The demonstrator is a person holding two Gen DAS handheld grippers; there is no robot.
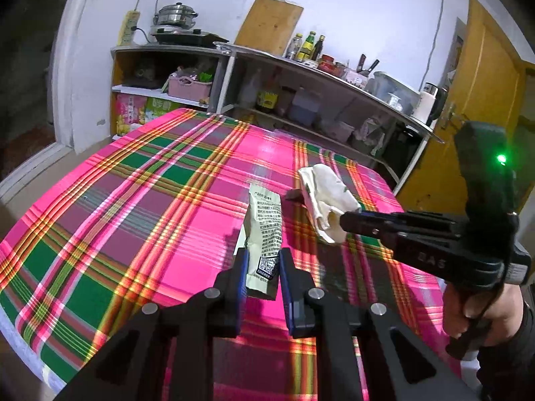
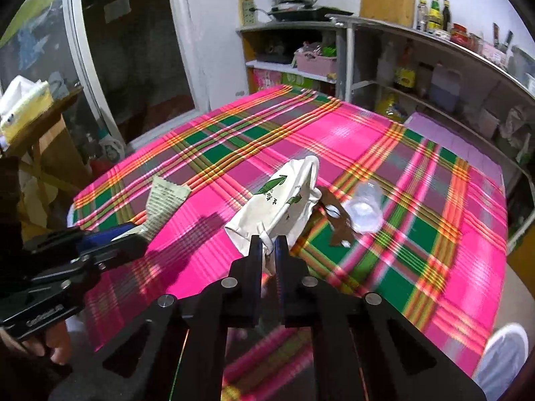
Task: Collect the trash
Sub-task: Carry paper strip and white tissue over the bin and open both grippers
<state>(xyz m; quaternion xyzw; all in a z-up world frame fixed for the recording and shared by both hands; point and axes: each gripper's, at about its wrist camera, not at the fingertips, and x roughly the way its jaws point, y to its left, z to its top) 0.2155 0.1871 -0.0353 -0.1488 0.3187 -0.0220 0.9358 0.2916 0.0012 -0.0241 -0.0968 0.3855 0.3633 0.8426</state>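
My left gripper is shut on the lower end of a pale green printed wrapper, which sticks up and away from the fingers above the plaid tablecloth. The same wrapper shows at the left of the right wrist view, held by the left gripper. My right gripper is shut on a corner of a white plastic bag with green print. That bag hangs from the right gripper in the left wrist view. A brown scrap and a clear plastic cup lie just right of the bag.
Metal shelves with bottles, a pot and boxes run along the far side of the table. A yellow door stands at the right. A wooden stand with a tissue box is at the left, and a white stool is near the table's right corner.
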